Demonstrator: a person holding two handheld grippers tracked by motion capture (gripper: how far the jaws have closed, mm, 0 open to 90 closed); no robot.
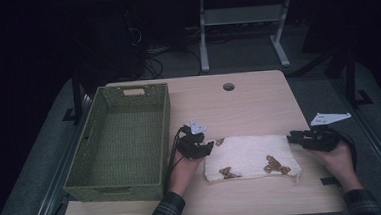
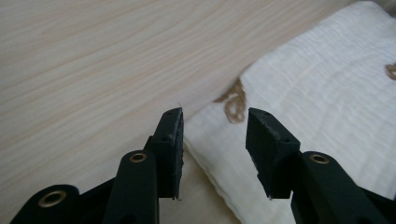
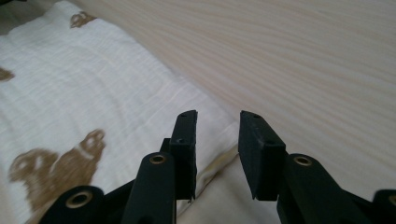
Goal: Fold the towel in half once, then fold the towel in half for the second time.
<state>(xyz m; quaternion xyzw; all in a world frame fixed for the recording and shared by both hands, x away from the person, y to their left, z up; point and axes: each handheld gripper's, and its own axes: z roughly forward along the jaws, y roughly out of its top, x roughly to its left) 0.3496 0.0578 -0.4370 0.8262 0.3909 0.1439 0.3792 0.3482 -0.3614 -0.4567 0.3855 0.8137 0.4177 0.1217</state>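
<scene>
Sleeves and hands at the near table [image 1: 238, 104] edge, each holding a gripper. Folded white cloth [image 1: 251, 157] with brown prints lies flat on the table, the landmark here. Left gripper [image 1: 212, 145] at the cloth's upper left corner, jaws parted to a medium gap, nothing between them; in the left gripper view the left gripper [image 2: 214, 122] straddles the cloth [image 2: 317, 112] edge, one jaw over bare table [image 2: 84, 60], the other over cloth, touching or hovering I cannot tell. Right gripper [image 1: 291, 137] at the cloth's upper right corner, jaws narrowly apart and empty; in the right gripper view the right gripper [image 3: 218, 125] sits just off the cloth [image 3: 84, 93] corner, left jaw over the cloth edge, right jaw over table [image 3: 303, 60]. Green woven basket [image 1: 81, 159] stands left of the cloth, just beyond the left gripper. Round hole [image 1: 229, 86] in the table well behind the cloth
</scene>
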